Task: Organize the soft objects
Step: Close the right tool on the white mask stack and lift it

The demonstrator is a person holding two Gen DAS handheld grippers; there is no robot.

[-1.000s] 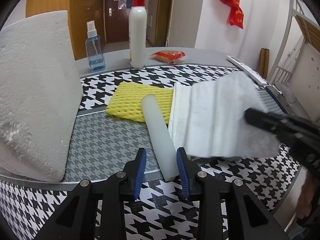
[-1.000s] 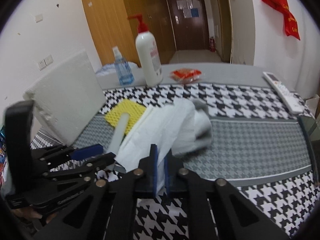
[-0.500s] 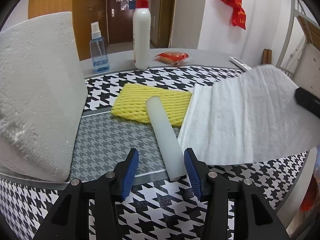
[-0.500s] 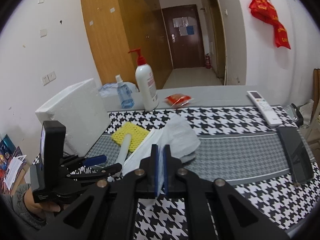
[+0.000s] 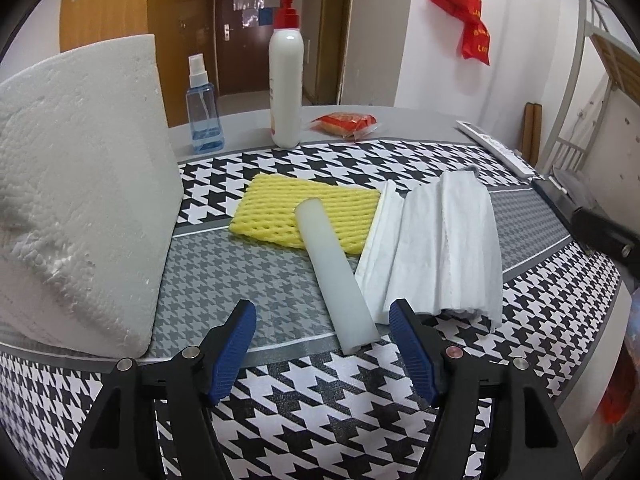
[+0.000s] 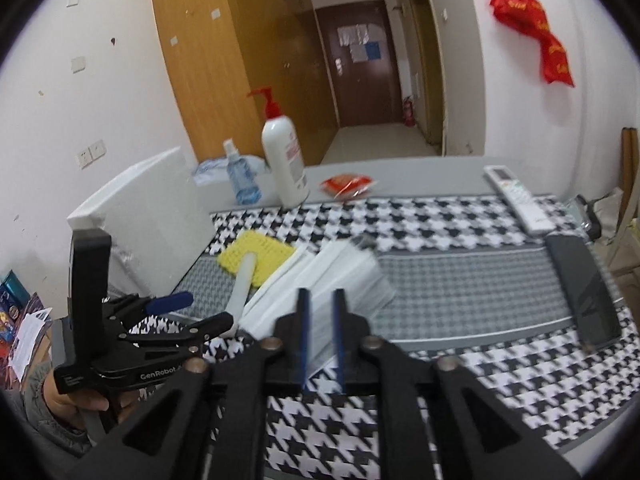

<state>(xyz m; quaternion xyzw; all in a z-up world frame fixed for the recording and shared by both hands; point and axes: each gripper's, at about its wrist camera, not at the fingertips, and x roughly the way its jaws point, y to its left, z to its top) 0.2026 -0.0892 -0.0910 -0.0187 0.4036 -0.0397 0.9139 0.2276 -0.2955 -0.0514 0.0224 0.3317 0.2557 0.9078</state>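
Two grippers, both empty at this moment. Left gripper [image 5: 322, 344]: jaws have just been opening and now stand wide, straddling the near end of the white foam stick [image 5: 334, 272] without pressing on it. Right gripper [image 6: 320, 336]: jaws have just been parting, a narrow gap, nothing pinched; the folded white cloth [image 5: 444, 248] lies released on the counter [image 5: 280, 400].

Key relation: the foam stick lies straight ahead of the left gripper, its long axis running away from it and leaning slightly left. Far end rests on the yellow foam net [image 5: 304, 210]; near end sits on the counter between the blue pads. The stick's right flank lies just beside the cloth's left edge, possibly touching. The right-wrist view is blurred, so that contact cannot be settled.

Left gripper is plainly the nearer one to the stick. A grasp, if that is the next step, would likely need only a closing of jaws across the stick's short width. Large white foam block [image 5: 76, 184] stands at the left, well apart.
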